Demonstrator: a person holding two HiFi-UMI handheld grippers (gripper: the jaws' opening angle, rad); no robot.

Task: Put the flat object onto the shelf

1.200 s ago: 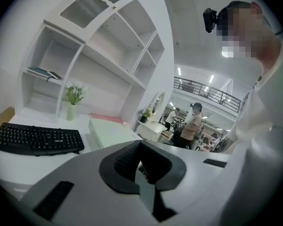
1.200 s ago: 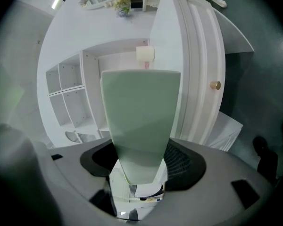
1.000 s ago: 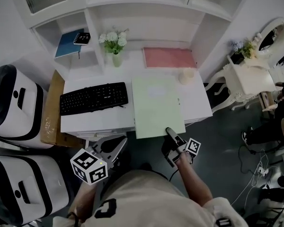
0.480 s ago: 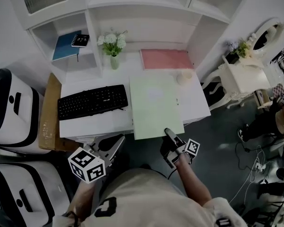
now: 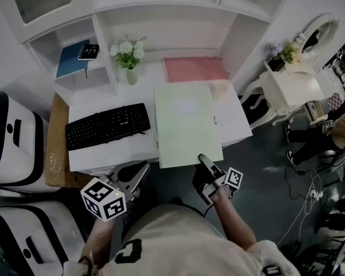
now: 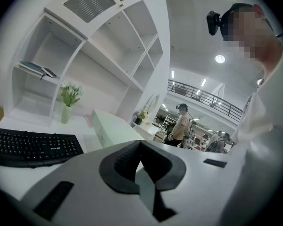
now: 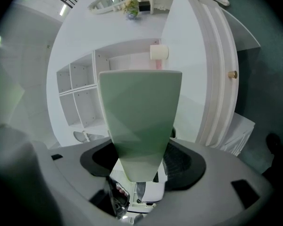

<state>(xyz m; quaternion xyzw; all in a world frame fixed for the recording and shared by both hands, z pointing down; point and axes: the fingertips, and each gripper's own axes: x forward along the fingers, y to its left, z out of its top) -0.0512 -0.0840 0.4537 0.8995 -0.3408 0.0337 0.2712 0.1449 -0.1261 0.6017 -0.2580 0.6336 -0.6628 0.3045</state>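
Observation:
A pale green flat folder (image 5: 187,125) spans the white desk (image 5: 103,154), its near edge past the desk front. My right gripper (image 5: 204,161) is shut on the folder's near right corner. In the right gripper view the folder (image 7: 139,112) runs deep between the jaws of that gripper (image 7: 140,149). My left gripper (image 5: 139,174) hangs below the desk front, shut and holding nothing; its view shows the jaws of the left gripper (image 6: 140,145) meeting in front of the folder (image 6: 108,128). The white shelf unit (image 5: 161,4) rises behind the desk.
A black keyboard (image 5: 106,125) lies left of the folder. Behind it stand a vase of flowers (image 5: 127,56), a pink folder (image 5: 194,69) and a small cup (image 5: 221,89). A blue book (image 5: 69,59) lies in a left shelf compartment. White machines (image 5: 11,137) stand at the left.
The green folder's far edge has come closer to the pink folder and now overlaps the cup. Both grippers have hardly shifted; the head view has drifted.

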